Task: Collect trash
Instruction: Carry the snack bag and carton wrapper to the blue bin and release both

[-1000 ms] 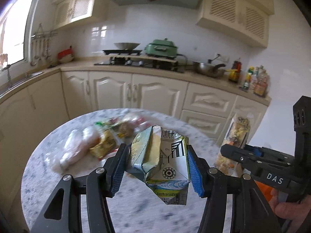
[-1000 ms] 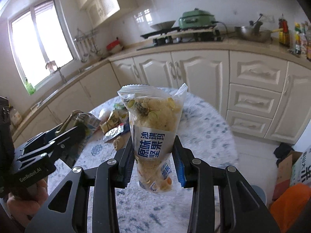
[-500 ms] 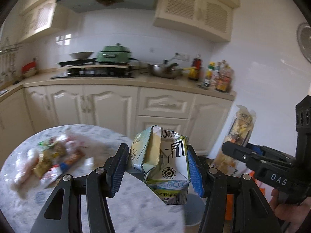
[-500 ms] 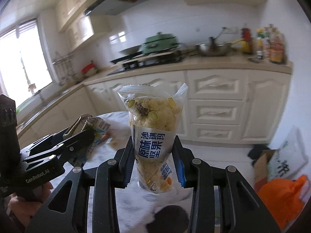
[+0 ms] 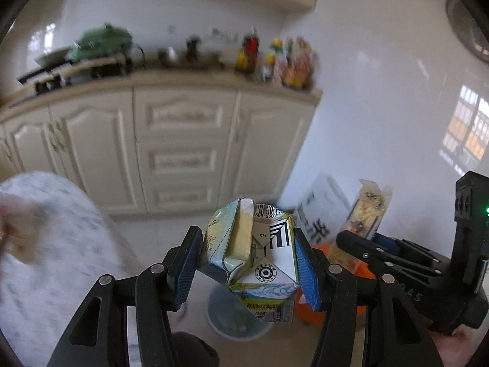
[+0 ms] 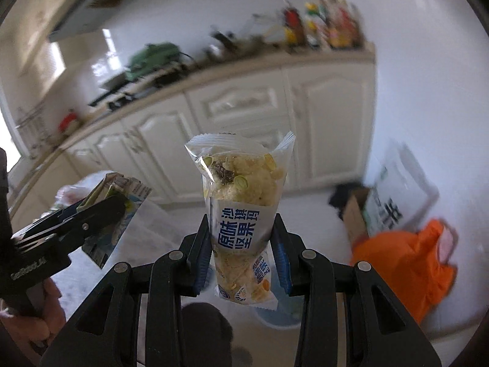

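Note:
My left gripper [image 5: 249,263] is shut on a crushed drink carton [image 5: 259,257], held in the air; the carton also shows in the right wrist view [image 6: 117,211]. My right gripper [image 6: 243,250] is shut on a clear snack packet [image 6: 241,202] with blue Chinese lettering; the packet also shows in the left wrist view [image 5: 366,214]. A small pale blue bin stands on the floor just below both loads, in the left wrist view [image 5: 226,321] and the right wrist view [image 6: 275,318]. More wrappers [image 5: 15,226] lie blurred on the round marble table [image 5: 55,260] at the left.
Cream kitchen cabinets [image 5: 183,140] run along the back under a cluttered counter. An orange bag [image 6: 409,263], a cardboard box [image 6: 354,214] and a white printed bag [image 6: 394,195] lie on the floor by the right wall.
Both grippers have swung right, away from the table and toward the floor, each keeping its load. The bin and the orange bag have come into view below.

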Tool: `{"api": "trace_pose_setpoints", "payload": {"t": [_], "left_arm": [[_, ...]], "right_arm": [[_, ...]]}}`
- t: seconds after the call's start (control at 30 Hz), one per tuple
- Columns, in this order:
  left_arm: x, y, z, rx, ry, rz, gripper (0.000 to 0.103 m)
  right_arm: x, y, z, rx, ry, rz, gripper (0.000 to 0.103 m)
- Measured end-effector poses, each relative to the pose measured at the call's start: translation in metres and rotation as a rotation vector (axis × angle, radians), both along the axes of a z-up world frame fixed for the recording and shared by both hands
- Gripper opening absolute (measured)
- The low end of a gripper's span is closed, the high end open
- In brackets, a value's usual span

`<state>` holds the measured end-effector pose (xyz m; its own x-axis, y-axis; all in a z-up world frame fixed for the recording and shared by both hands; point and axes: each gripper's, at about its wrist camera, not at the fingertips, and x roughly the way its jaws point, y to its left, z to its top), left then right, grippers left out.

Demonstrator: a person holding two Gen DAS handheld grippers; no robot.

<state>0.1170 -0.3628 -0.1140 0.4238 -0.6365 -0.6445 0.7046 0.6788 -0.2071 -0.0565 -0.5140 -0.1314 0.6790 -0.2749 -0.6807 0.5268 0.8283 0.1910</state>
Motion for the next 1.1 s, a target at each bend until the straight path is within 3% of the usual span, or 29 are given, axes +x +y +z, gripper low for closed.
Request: {"api": "trace_pose_setpoints", "payload": {"t": [0.43, 0.53, 0.57, 0.67, 0.87, 1.1], "left_arm": [[0.068, -0.134, -0.100, 0.235, 0.229, -0.103, 0.055], [0.085, -0.157, -0.113, 0.284, 0.258, -0.095, 0.068], [0.089, -0.160, -0.114, 0.292, 0.263, -0.091, 0.077], [0.090, -0.171, -0.116, 0.321, 0.225, -0.056, 0.094], [0.079, -0.177, -0.108, 0.340, 0.171, -0.004, 0.102], [0.042, -0.149, -0.091, 0.307, 0.110, 0.020, 0.102]], "right_arm": [[0.011, -0.085, -0.155, 0.231, 0.214, -0.091, 0.039], [0.013, -0.095, -0.182, 0.271, 0.263, -0.114, 0.043], [0.012, -0.097, -0.187, 0.283, 0.267, -0.120, 0.044], [0.007, -0.099, -0.196, 0.309, 0.267, -0.139, 0.060], [-0.001, -0.096, -0.193, 0.329, 0.250, -0.161, 0.100], [-0.004, -0.087, -0.175, 0.315, 0.234, -0.194, 0.103]]}}
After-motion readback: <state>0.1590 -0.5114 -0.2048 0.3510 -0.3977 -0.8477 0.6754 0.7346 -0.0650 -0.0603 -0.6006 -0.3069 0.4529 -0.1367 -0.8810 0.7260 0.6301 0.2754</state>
